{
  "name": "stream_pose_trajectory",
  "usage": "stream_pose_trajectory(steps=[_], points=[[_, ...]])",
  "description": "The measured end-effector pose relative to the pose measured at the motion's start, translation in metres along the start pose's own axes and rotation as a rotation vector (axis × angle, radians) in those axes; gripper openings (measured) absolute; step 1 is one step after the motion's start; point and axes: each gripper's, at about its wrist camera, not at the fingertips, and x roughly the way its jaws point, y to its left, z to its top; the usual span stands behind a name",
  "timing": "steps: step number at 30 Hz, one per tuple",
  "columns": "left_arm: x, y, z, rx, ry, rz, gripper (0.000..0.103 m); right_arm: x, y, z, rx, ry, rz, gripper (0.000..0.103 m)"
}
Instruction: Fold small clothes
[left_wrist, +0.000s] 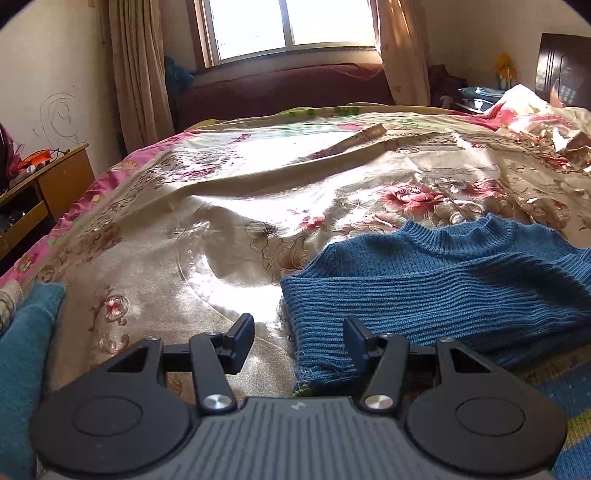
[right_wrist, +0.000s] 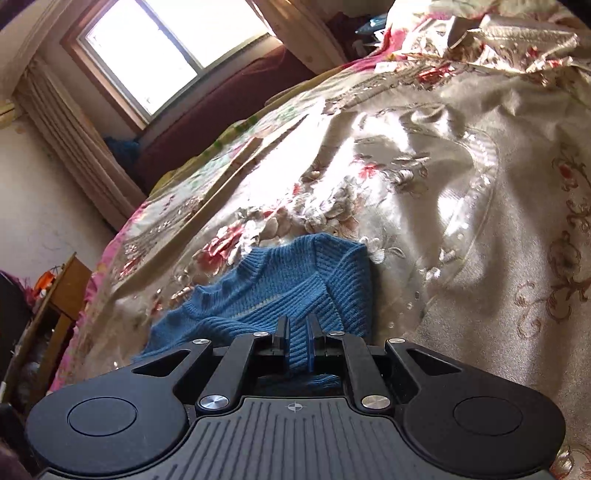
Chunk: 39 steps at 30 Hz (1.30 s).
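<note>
Setting: a lived-in home bedroom. A large bed (left_wrist: 229, 206) fills most of the room, spread with a shiny floral satin coverlet (right_wrist: 461, 236), rumpled near the dark wooden headboard (left_wrist: 565, 70). A sunlit window (left_wrist: 288, 26) sits in the far wall, flanked by beige curtains (left_wrist: 136, 74); a dark red cushioned bench (left_wrist: 280, 88) runs below it. A low wooden bedside cabinet (left_wrist: 55, 177) with clutter on top stands against the scribbled-on wall (left_wrist: 59, 114).
</note>
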Motion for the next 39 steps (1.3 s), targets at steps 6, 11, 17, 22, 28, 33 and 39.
stream_pose_trajectory(steps=[6,11,17,22,28,33,39], points=[[0.018,-0.006,0.003,0.019,0.042,0.005,0.058,0.038,0.026,-0.001,-0.110,0.076,0.011,0.012],[0.027,-0.006,-0.003,0.014,0.085,0.006,0.058,0.061,0.015,-0.009,-0.153,0.126,-0.134,0.009],[0.028,-0.005,-0.005,0.017,0.091,0.000,0.059,0.061,-0.003,-0.009,-0.149,0.121,-0.182,0.000],[0.023,-0.003,-0.003,0.014,0.096,0.006,0.059,0.053,0.010,-0.006,-0.173,0.103,-0.198,0.002],[0.014,0.000,0.007,0.000,0.063,-0.006,0.059,0.040,0.039,-0.002,-0.225,0.068,-0.120,0.012],[0.019,-0.004,0.020,-0.009,0.048,-0.031,0.059,0.061,0.062,0.004,-0.270,0.088,-0.055,0.012],[0.043,-0.010,0.019,0.013,0.092,-0.037,0.059,0.096,0.063,0.006,-0.317,0.131,-0.120,0.012]])
